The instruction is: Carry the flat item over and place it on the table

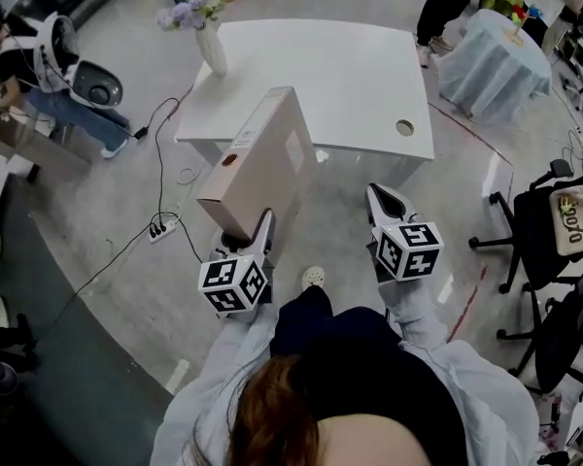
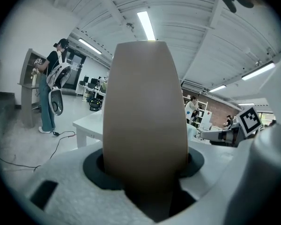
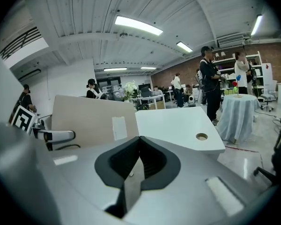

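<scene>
Where the grey floor opens in front of the person, the white desk (image 1: 340, 85) is the largest thing in the head view: a smooth, matt top with straight sides and 1 round hole (image 1: 404, 126) near its right corner. Next in size is the flat box (image 1: 262, 163), a long, thin slab of plain beige card with sharp edges. It is held in the air over the floor, on its narrow edge, with its far end up near the desk's front-left edge; it does not rest on the desk. The left claw (image 1: 263, 223) is clamped on the box's near end, its 2 jaws pressing either face. The right claw (image 1: 380, 200) is closed on nothing, just right of the box and apart from it.

Only the head view shows the box's whole outline and a small brown round mark (image 1: 229, 160) on its narrow side. The left gripper view shows just the near end, a rounded beige mass that fills the middle between grey pads. The right gripper view alone shows the broad face side-on, with a pale rectangular label (image 3: 119, 128). A white vase (image 1: 212, 47) of pale flowers stands at the desk's left corner.
</scene>
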